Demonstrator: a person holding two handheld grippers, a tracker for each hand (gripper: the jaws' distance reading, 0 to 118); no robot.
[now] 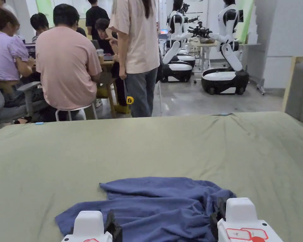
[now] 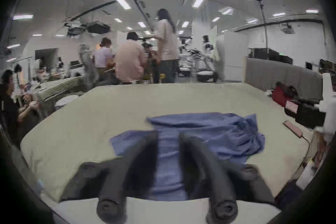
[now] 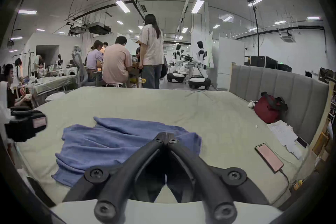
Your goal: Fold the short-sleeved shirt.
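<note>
- A blue short-sleeved shirt [image 1: 160, 204] lies crumpled on the near part of a bed with an olive-green sheet [image 1: 179, 148], close to the edge where the person stands; the far half of the sheet is bare.
- The shirt is not flat: one sleeve [image 1: 116, 187] sticks out toward the far left, and the cloth bunches into folds and ridges on its right side (the creases are clearest in the right gripper view).
- The left gripper [image 2: 168, 134] hangs low over the shirt's near left part with its two black jaws spread, a strip of blue cloth showing in the gap between them; the picture is blurred, so I cannot tell whether the tips touch the fabric.
- The right gripper [image 3: 166, 135] has its jaws pressed together, tips meeting over the shirt's right edge; I cannot tell whether any cloth is caught between them.
- In the head view both white gripper housings sit at the bottom edge, one over each near side of the shirt.
- On the sheet to the right, well apart from the shirt, lies a pink phone [image 3: 269, 157] with a cable, and beyond it some white papers [image 3: 283, 135].
- A dark red bag [image 3: 268, 108] rests against the grey padded headboard [image 3: 280, 80].
- Behind the bed, people sit around a table, one person stands beside them, and white wheeled robots [image 1: 225, 63] are parked farther back.
</note>
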